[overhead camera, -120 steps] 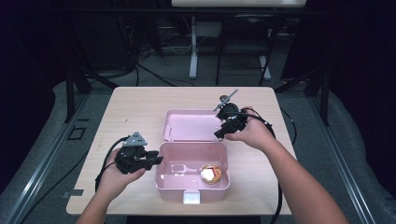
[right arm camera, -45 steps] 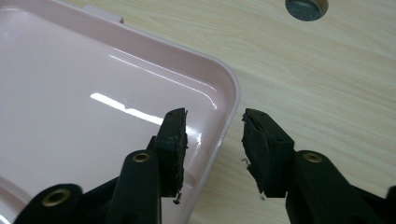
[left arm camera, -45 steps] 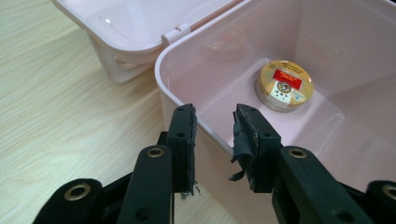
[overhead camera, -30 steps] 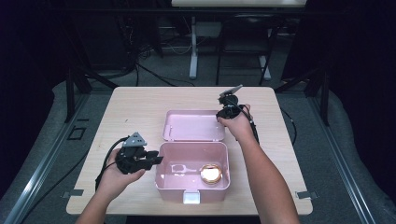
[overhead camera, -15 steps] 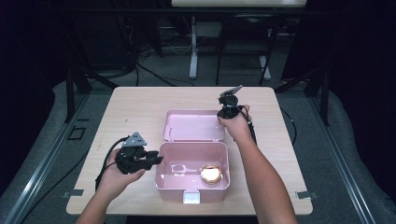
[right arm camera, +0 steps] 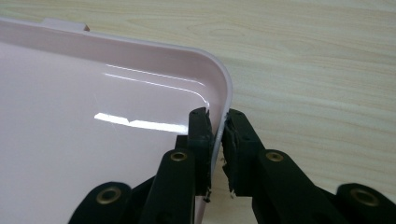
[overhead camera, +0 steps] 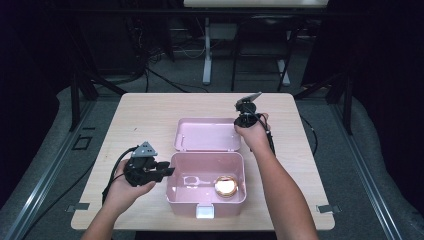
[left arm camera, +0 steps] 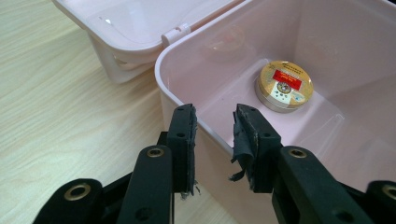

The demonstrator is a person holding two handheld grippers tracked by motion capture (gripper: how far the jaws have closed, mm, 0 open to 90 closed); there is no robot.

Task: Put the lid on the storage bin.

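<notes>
An open pink box (overhead camera: 172,176) stands at the table's near middle, its lid (overhead camera: 207,134) lying flat behind it. A round gold tin (overhead camera: 225,186) rests on the box floor (left arm camera: 284,85). My left gripper (overhead camera: 169,171) is at the box's left wall (left arm camera: 187,70). Its jaws (left arm camera: 212,116) straddle the rim with a gap, one inside and one outside. My right gripper (overhead camera: 241,122) is at the lid's right far edge. Its jaws (right arm camera: 215,119) have just been closing with the lid's rim (right arm camera: 219,84) between them, and the pads now pinch it.
The light wooden table (overhead camera: 140,120) has bare room left of the box and right of the lid (right arm camera: 303,70). A small white latch (overhead camera: 205,212) sits on the box's front. Dark floor, cables and stands surround the table.
Since the oldest frame my right hand has swung to the lid's far right edge. The left hand and the box have stayed put.
</notes>
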